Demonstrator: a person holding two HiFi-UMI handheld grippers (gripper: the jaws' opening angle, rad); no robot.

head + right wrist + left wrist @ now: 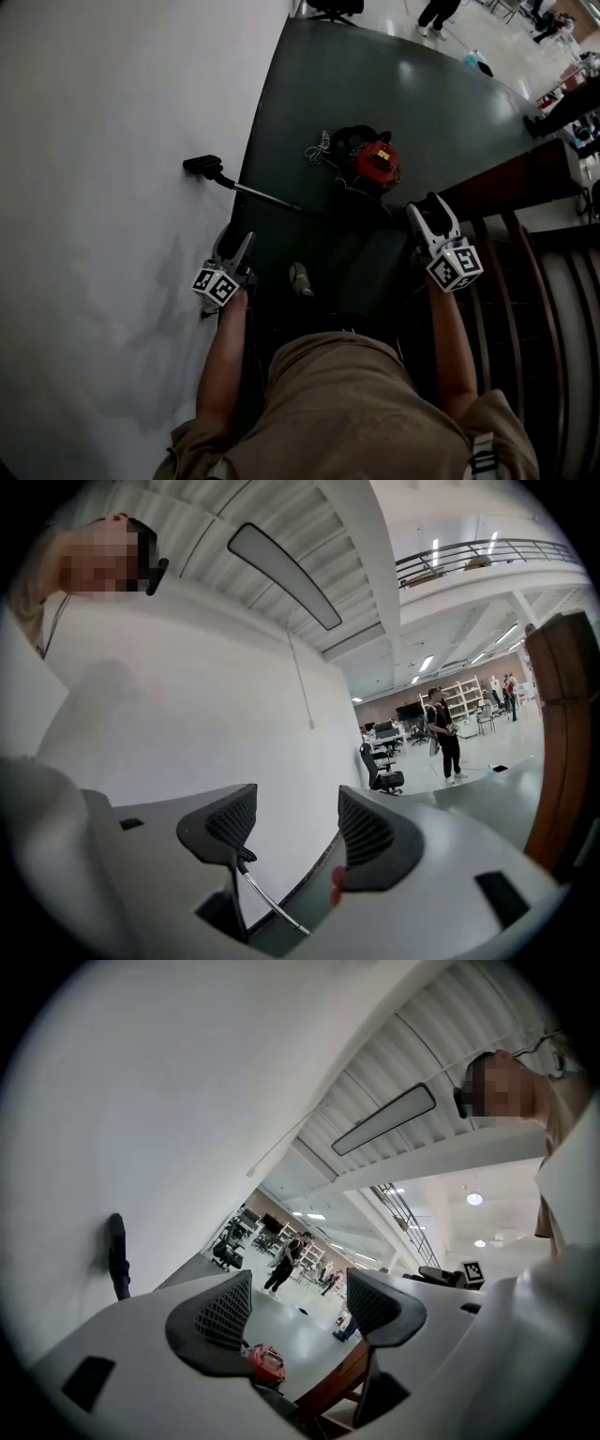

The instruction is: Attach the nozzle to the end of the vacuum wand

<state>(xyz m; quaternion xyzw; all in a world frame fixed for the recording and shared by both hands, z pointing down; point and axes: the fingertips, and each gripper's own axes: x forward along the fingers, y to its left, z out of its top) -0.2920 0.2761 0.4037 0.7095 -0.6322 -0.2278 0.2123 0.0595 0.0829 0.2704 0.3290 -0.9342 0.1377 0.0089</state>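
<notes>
With the left gripper [236,242] and right gripper [424,208] both held up, jaws wide and empty, the sound approach is to lower one to steady the wand [267,196] near its tip. The other can then press the nozzle [202,166] straight along it. The nozzle is small and black, lying by the white wall at the chrome wand's far end. It looks joined, though I cannot tell if it is seated.

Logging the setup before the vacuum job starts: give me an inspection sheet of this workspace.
Surface: dark floor beside a white wall.
Job's things: nozzle at the wand's far end, by the wall; red vacuum nearby.
Clutter: one small pale thing between the grippers, unclear what.
Grippers: left gripper and right gripper open, empty.
Cables: pale cord coiled by the vacuum.
Surroundings: wooden slats at right; people far off.
</notes>
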